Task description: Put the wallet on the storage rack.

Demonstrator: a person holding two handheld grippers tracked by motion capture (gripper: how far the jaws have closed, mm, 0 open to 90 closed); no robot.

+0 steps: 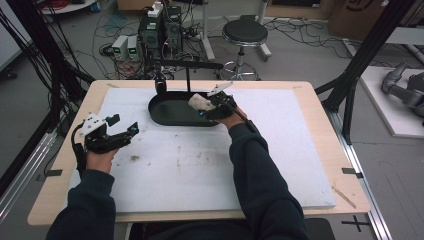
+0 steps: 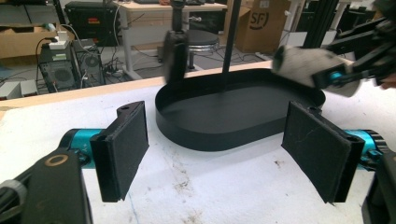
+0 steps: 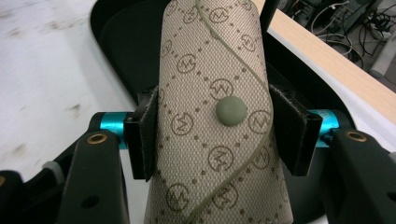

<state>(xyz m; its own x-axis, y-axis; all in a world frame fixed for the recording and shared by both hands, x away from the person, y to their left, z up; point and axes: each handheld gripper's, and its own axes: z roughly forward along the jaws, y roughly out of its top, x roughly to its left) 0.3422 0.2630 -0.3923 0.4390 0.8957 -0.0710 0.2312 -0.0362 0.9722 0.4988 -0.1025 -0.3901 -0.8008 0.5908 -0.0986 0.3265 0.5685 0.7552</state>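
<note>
High view: the right gripper sits at the right end of the black oval tray at the far side of the tabletop, its jaws pinching a pale rolled pouch. The pouch hangs over the tray's inside, just within the right rim, and seems to be off the floor of the tray. The left gripper rests well apart on the left of the white mat, holding nothing. So the right hand is the one that matters — it is already over the tray, and the coming move looks like a lowering and a release.

Left gripper view: its own jaws stand spread wide with bare mat between them. Beyond them lies the tray, its long axis running across the view, and the pouch held above the right end of it, its long axis lying roughly level, pointing in over the tray.

Right gripper view: the pouch — beige patterned fabric with a round snap button — runs straight out along the jaws, which press on it from both sides. The dark tray lies directly behind and under its far end, so the drop point is ahead and below.
</note>
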